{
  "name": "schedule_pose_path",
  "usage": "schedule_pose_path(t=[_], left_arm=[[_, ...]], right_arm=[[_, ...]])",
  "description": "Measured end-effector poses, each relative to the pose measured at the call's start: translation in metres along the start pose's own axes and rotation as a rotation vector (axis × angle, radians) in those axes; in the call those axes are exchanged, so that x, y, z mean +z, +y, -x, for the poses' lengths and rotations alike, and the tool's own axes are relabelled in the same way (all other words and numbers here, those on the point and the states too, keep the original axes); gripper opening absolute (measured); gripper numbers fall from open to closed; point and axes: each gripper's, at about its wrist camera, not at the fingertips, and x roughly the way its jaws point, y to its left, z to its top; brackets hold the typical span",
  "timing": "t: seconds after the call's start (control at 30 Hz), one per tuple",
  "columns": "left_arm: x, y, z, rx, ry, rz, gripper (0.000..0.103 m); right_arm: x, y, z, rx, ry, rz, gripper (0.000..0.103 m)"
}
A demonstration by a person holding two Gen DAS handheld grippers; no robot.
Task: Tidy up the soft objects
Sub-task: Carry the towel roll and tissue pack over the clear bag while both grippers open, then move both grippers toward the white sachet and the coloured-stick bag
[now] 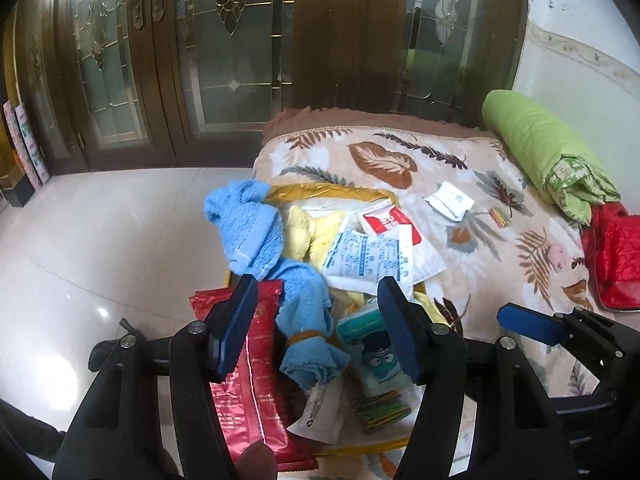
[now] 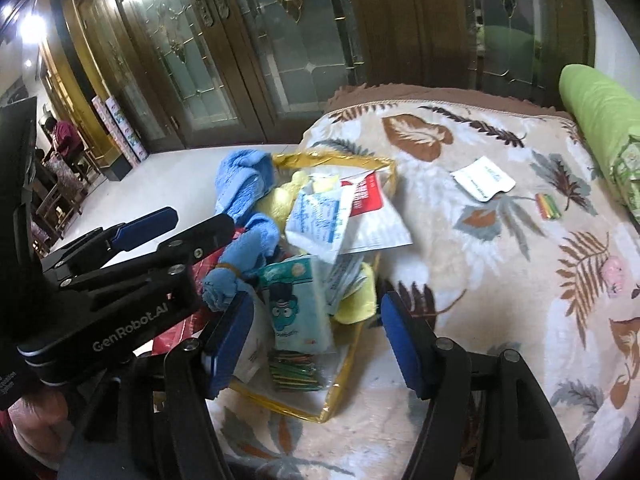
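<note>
A clear pouch with a yellow rim [image 1: 332,192] [image 2: 348,364] lies open at the bed's near edge. Heaped in it are a blue towel [image 1: 256,232] [image 2: 244,192], a yellow cloth [image 1: 304,232] [image 2: 280,200], white printed sachets [image 1: 368,260] [image 2: 320,220], a cartoon tissue pack [image 1: 376,352] [image 2: 296,304] and a red foil packet [image 1: 252,380]. My left gripper [image 1: 316,332] hangs open just above the towel's tied end, gripping nothing. My right gripper [image 2: 316,344] is open over the pouch's near right side, also holding nothing. Both grippers sit side by side.
A leaf-print blanket [image 2: 500,280] covers the bed. On it lie a white sachet [image 1: 450,200] [image 2: 482,178] and a small striped pack [image 1: 500,216] [image 2: 550,206]. A green bolster [image 1: 548,152] and red bag [image 1: 616,264] sit at right. Tiled floor [image 1: 100,240] and glazed wooden doors lie beyond.
</note>
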Motion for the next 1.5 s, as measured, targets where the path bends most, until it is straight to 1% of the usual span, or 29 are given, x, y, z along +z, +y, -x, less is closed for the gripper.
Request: schedule_pose_path(t=[0.27,0.37,0.43,0.5,0.57,0.67,0.77,0.87,0.93,1.1,1.23,1.37,1.47,1.5], left_arm=[[-0.001,-0.009,0.000,0.001,0.003,-0.017,0.063],[-0.001,-0.012,-0.002,-0.019,0.020,-0.012,0.063],[0.002,-0.011,-0.006,-0.068,0.060,0.018,0.063],[0.008,-0.009,-0.014,-0.134,0.121,0.063,0.062],[0.013,-0.009,-0.018,-0.158,0.142,0.084,0.062],[0.020,-0.010,-0.021,-0.154,0.144,0.088,0.062],[0.025,-0.004,-0.029,-0.140,0.171,0.130,0.062],[0.025,-0.003,-0.038,-0.118,0.188,0.133,0.062],[0.025,-0.007,-0.045,-0.126,0.204,0.137,0.062],[0.026,-0.027,-0.055,-0.157,0.229,0.121,0.062],[0.028,-0.048,-0.064,-0.167,0.253,0.086,0.062],[0.035,-0.068,-0.073,-0.174,0.267,0.042,0.062],[0.050,-0.087,-0.086,-0.170,0.286,-0.003,0.062],[0.056,-0.094,-0.091,-0.176,0.291,-0.019,0.062]], right_arm=[[-0.004,-0.019,0.006,-0.016,-0.013,-0.046,0.067],[-0.007,-0.031,0.006,-0.039,-0.011,-0.062,0.067],[-0.008,-0.042,0.005,-0.060,-0.006,-0.078,0.067],[-0.008,-0.060,0.002,-0.085,0.005,-0.111,0.067],[-0.008,-0.077,0.002,-0.098,0.007,-0.147,0.067],[-0.007,-0.102,0.000,-0.113,0.013,-0.206,0.069],[-0.008,-0.121,0.000,-0.116,0.013,-0.244,0.069],[-0.013,-0.136,0.000,-0.133,0.009,-0.277,0.069],[-0.016,-0.148,-0.001,-0.138,0.012,-0.302,0.069],[-0.026,-0.181,-0.003,-0.155,0.027,-0.383,0.069],[-0.024,-0.193,-0.008,-0.180,0.044,-0.384,0.069],[-0.013,-0.208,-0.014,-0.195,0.035,-0.391,0.070],[0.007,-0.227,-0.025,-0.235,0.050,-0.357,0.070],[0.014,-0.231,-0.027,-0.235,0.053,-0.340,0.070]])
